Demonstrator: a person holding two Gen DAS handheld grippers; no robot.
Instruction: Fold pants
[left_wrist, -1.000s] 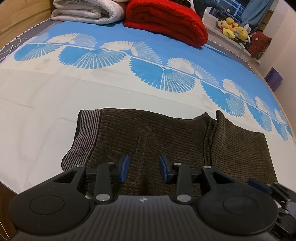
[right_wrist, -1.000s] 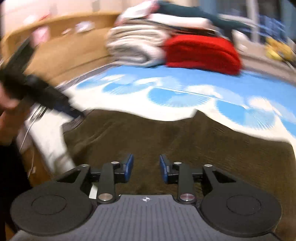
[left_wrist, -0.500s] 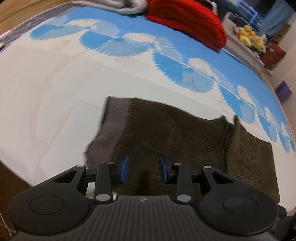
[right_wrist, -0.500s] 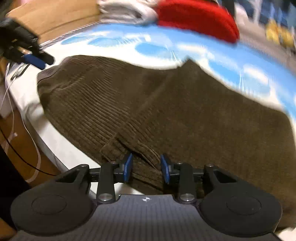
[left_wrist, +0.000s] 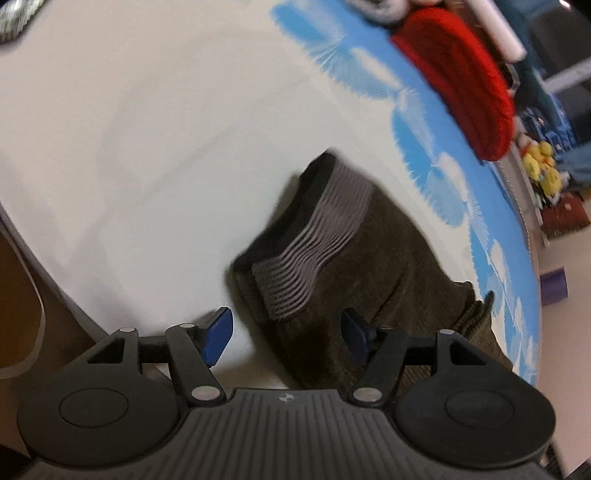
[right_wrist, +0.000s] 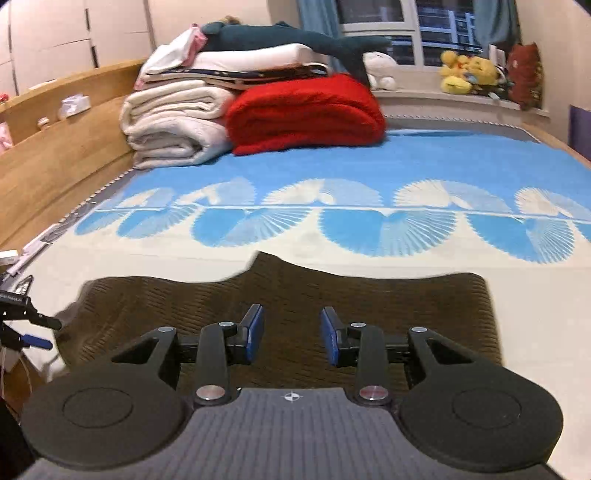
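Since the earlier frame, the left gripper (left_wrist: 284, 334) has dropped toward the waistband (left_wrist: 314, 240) end of the pants (left_wrist: 388, 295) and rolled, so the bed (left_wrist: 147, 129) now appears tilted. Its fingers are opening, wider apart than before, with the waistband corner between them but not pressed by either pad. The right gripper (right_wrist: 291, 339) has pulled back; its fingers stand partly apart as before, empty, above the pants (right_wrist: 295, 295). The pants lie flat on the bed near its front edge. Only the left view shows the grey ribbed waistband. Only the right view shows the full pants outline, the folded towels (right_wrist: 173, 125) beside the red blanket (right_wrist: 306, 110), and the left gripper's tip (right_wrist: 33, 341) at the pants' left end.
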